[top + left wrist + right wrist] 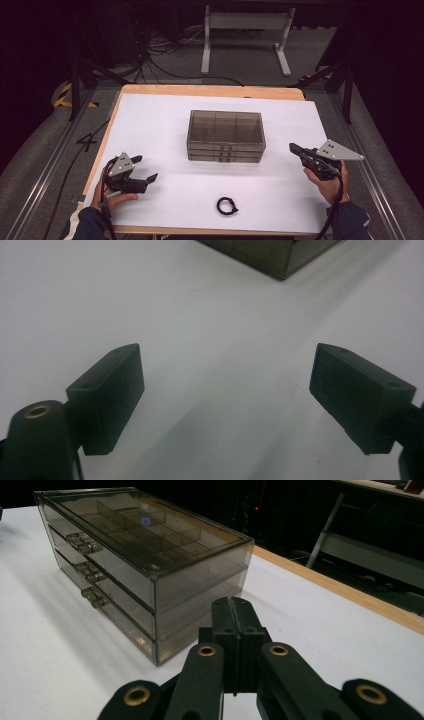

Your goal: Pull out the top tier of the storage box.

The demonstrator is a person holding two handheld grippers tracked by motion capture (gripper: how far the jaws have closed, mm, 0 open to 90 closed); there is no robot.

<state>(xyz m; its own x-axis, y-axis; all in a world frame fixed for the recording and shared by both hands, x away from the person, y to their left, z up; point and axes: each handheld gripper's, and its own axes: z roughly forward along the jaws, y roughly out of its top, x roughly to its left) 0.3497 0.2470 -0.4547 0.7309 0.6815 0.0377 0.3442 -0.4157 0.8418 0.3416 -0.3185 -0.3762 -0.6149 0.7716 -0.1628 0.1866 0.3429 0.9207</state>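
Left gripper (pixel 144 168) low over the near-left of the white table (pixel 150 115), jaws spread wide, bare surface between the pads (pixel 107 400). Right gripper (pixel 295 148) out at the right edge, lifted off the table, jaws pressed flat together with nothing caught between. Smoky clear drawer box (pixel 226 136) at table centre, three drawers stacked, knobs (pixel 85 542) facing near. Small black ring (pixel 226 206), possibly a band or clip, lying near centre, well apart from both grippers.
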